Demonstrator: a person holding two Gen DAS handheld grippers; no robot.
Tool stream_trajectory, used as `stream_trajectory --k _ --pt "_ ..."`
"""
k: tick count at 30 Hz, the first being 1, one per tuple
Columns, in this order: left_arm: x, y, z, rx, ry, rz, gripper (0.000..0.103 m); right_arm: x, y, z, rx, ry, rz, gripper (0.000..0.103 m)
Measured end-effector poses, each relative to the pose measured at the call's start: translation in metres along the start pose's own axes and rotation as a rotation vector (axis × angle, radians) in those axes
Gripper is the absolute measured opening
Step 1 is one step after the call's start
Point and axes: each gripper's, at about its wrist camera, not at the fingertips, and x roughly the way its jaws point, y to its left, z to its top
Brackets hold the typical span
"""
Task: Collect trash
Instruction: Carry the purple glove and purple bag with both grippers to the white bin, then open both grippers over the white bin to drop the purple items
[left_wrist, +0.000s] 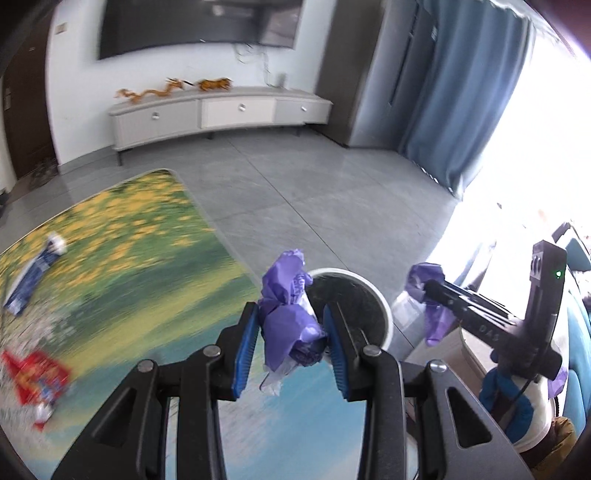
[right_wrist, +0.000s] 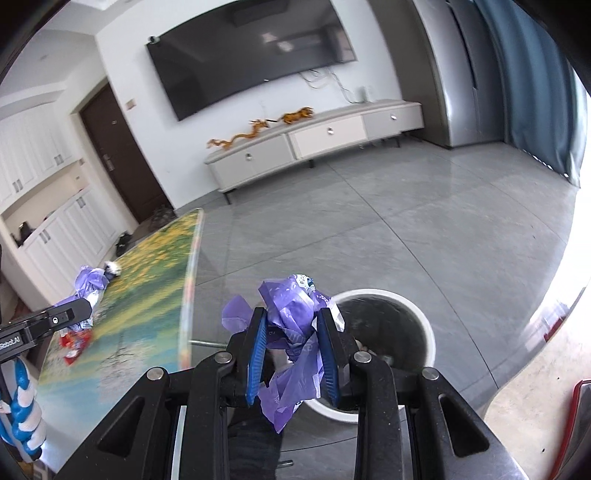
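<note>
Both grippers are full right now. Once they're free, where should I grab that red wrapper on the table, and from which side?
Judging by how flat the red wrapper lies on the table, come from above with the jaws pointing down and pinch a raised crease or its crumpled pale end rather than the flat middle. Motion blur hides its exact folds, so check again once the view steadies.

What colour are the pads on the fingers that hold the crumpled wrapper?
Blue pads, holding a purple wrapper; the right wrist view shows it best.
</note>
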Motion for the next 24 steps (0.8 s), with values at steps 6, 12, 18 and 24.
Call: stream_trajectory --k 6,12,18,24 --pt "0.059 -0.035 0.022 0.04 0.084 -0.047 0.034 0.023 -0.023 0.005 0.037 0.037 -0.042 0.027" --pt "0.108 -0.059 0.034 0.047 0.151 -0.067 0.035 0.05 -0.042 0.006 0.063 0.088 -0.058 0.028" --pt "0.142 -0.069 0.041 0.022 0.189 -0.067 0.036 0.068 -0.059 0.004 0.1 0.119 -0.069 0.033" --pt "0.162 -0.069 0.046 0.008 0.213 -0.075 0.036 0.065 -0.069 0.002 0.12 0.11 -0.093 0.046"
